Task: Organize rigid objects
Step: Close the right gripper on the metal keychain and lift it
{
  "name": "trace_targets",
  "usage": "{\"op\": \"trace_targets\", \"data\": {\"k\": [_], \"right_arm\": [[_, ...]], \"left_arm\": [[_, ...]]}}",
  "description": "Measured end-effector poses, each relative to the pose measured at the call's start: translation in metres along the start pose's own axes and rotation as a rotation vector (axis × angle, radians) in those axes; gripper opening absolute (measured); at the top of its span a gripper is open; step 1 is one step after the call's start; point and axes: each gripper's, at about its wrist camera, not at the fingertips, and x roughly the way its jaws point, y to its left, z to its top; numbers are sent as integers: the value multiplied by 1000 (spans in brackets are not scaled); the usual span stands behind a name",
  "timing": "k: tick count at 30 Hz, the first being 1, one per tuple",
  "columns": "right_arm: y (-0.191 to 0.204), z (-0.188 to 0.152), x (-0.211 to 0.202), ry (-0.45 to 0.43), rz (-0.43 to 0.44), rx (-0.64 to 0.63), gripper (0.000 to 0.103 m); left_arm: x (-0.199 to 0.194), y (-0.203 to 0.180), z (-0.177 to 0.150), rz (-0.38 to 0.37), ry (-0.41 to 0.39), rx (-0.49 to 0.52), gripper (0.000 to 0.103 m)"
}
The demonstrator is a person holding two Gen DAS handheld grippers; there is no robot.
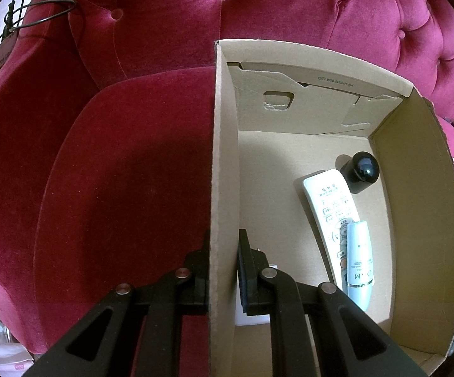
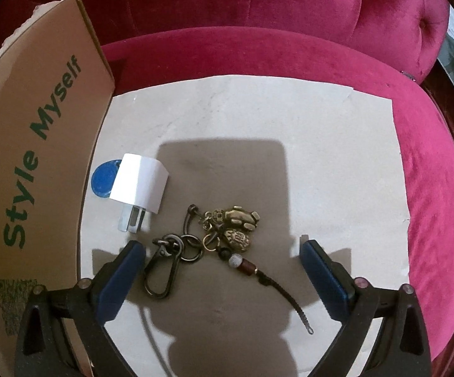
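Observation:
My left gripper (image 1: pixel 224 260) is shut on the left wall of an open cardboard box (image 1: pixel 224 157), one finger outside and one inside. In the box lie a white remote (image 1: pixel 329 207), a pale blue tube (image 1: pixel 359 264) and a black round-topped cap (image 1: pixel 360 171). A white object (image 1: pixel 246 317) shows partly behind the inner finger. My right gripper (image 2: pixel 222 245) is open just above a brass keychain (image 2: pixel 227 229) with carabiner, charms and cord, lying on a pale paper sheet (image 2: pixel 321 144). A white plug adapter (image 2: pixel 139 188) and a blue key fob (image 2: pixel 104 177) lie beside it.
Everything rests on a red velvet sofa seat (image 1: pixel 117 172) with a tufted back (image 1: pixel 290 9). The box's outer wall, printed "Style Myself" (image 2: pixel 32 169), stands at the left of the paper sheet. A wire hanger (image 1: pixel 35 15) is at the far left.

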Motion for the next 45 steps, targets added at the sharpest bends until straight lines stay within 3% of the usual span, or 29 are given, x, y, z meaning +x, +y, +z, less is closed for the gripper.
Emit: {"op": "trace_targets", "data": {"k": [5, 7, 9, 19, 45], "right_arm": [[-9, -6, -4, -5, -2, 17, 71], [-13, -5, -7, -3, -5, 23, 47], [-13, -3, -9, 1, -2, 25, 34], [-26, 6, -19, 21, 13, 73, 31], [-24, 11, -95, -82, 7, 72, 31]], "left_arm": [[0, 0, 0, 0, 0, 0, 13], [0, 0, 0, 1, 0, 0, 13], [0, 0, 0, 0, 0, -1, 13], [-1, -1, 1, -1, 0, -1, 13], [0, 0, 1, -1, -1, -3, 13]]}}
